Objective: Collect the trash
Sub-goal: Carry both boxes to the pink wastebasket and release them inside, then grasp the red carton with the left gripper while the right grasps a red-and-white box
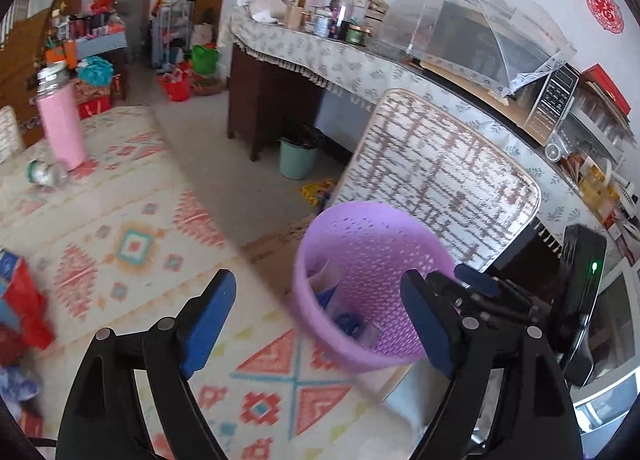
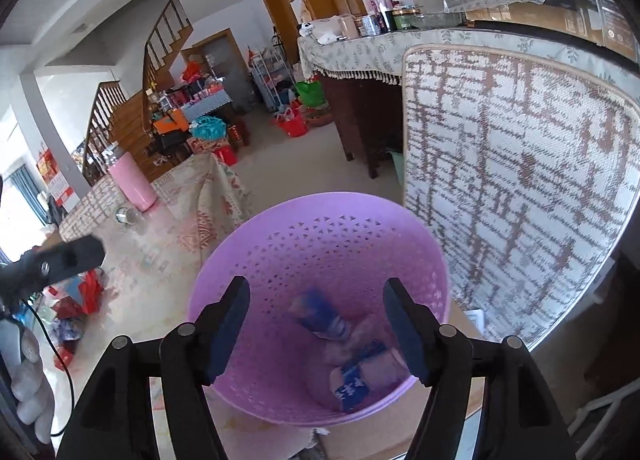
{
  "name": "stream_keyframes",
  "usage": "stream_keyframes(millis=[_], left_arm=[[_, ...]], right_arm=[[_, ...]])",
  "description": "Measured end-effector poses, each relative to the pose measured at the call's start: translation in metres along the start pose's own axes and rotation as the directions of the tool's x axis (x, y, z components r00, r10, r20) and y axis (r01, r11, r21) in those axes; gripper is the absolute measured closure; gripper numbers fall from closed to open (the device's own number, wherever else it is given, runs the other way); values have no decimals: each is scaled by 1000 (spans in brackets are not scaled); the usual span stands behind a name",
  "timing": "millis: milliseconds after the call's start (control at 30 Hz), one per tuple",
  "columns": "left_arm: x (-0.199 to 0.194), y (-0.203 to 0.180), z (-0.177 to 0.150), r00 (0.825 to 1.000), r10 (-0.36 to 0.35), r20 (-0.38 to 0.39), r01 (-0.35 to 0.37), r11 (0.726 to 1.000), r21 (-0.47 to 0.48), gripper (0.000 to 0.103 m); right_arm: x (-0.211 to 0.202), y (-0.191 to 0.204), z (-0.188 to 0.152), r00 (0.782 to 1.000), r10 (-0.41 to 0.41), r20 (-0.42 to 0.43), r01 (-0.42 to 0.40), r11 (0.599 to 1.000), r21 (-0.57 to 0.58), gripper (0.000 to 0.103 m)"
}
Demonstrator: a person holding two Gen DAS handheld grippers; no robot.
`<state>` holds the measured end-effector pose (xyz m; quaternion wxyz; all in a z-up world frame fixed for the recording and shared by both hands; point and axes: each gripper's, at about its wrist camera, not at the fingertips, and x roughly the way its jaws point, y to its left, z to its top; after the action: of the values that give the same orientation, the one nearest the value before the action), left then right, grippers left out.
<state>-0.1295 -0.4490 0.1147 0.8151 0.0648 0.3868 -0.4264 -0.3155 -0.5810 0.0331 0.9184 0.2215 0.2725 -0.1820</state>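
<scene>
A: Soft daylight is filling the room evenly, and bright glare is washing out the window [image 2: 16, 216] at far left.
B: The fisheye is bending the edges, with dark corners. The purple basket [image 1: 362, 284] and its wrappers [image 2: 340, 352] are smearing with motion blur, while the far room is staying sharper.

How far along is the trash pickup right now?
Done: several wrappers lie in the purple basket. In hand: nothing; the left gripper and right gripper are open and empty. Left: red and blue wrappers and a crushed bottle remain on the table.
</scene>
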Motion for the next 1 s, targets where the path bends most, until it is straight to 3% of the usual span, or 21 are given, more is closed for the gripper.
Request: stream_keyframes(millis=[267, 367, 467, 567, 667, 800, 933, 1000], left_arm=[[-66, 67, -36, 989, 142, 27, -139, 986, -90, 20], [-99, 108, -52, 964, 263, 43, -255, 956, -144, 20], [-129, 155, -67, 927, 373, 37, -357, 909, -213, 20], [-154, 208, -82, 879, 477, 14, -451, 840, -302, 20], [-166, 256, -92, 848, 529, -23, -498, 782, -376, 20], [-160, 305, -101, 849, 523, -72, -498, 748, -438, 20], [-141, 337, -108, 892, 438, -106, -433, 767, -473, 26], [-132, 345, -108, 900, 422, -114, -423, 774, -472, 26]], right_arm=[[-2, 32, -12, 996, 84, -26, -84, 996, -22, 27], [-1, 51, -19, 993, 107, -45, -109, 993, -52, 25], [3, 68, -27, 989, 127, -69, -132, 989, -68, 25], [8, 86, -33, 983, 155, -96, -163, 984, -76, 25], [12, 108, -42, 978, 174, -115, -185, 978, -100, 25], [14, 132, -49, 973, 187, -136, -205, 970, -132, 25], [16, 152, -55, 969, 192, -158, -217, 963, -158, 25], [18, 161, -58, 967, 192, -169, -220, 961, -169, 25]])
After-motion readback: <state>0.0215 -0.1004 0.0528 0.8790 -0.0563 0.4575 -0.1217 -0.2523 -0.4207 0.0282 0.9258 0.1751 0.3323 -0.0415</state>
